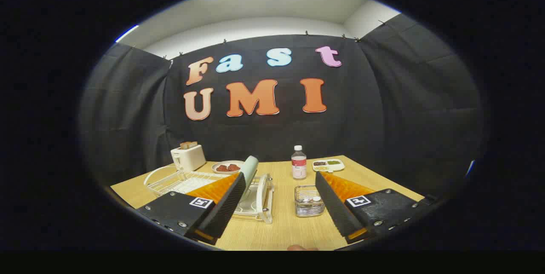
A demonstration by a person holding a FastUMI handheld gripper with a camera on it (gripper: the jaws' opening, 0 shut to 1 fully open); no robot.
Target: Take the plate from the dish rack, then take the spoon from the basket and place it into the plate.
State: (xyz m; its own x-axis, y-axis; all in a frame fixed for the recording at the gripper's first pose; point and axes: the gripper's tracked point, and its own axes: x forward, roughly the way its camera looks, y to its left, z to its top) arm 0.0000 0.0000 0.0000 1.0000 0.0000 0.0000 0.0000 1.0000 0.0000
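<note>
The hand-held gripper (279, 199) is hovering above the wooden tabletop (281, 227) with its fingers spread wide, holding nothing. The pale plate (250, 168) is standing upright in the white dish rack (187, 180), just behind the left finger (221, 206). The small wire basket (308, 200) is sitting between the fingers, close to the right one; a spoon inside it is too small to tell. Beyond are standing a bottle (299, 162), a toaster (187, 156), and two dishes of food.
</note>
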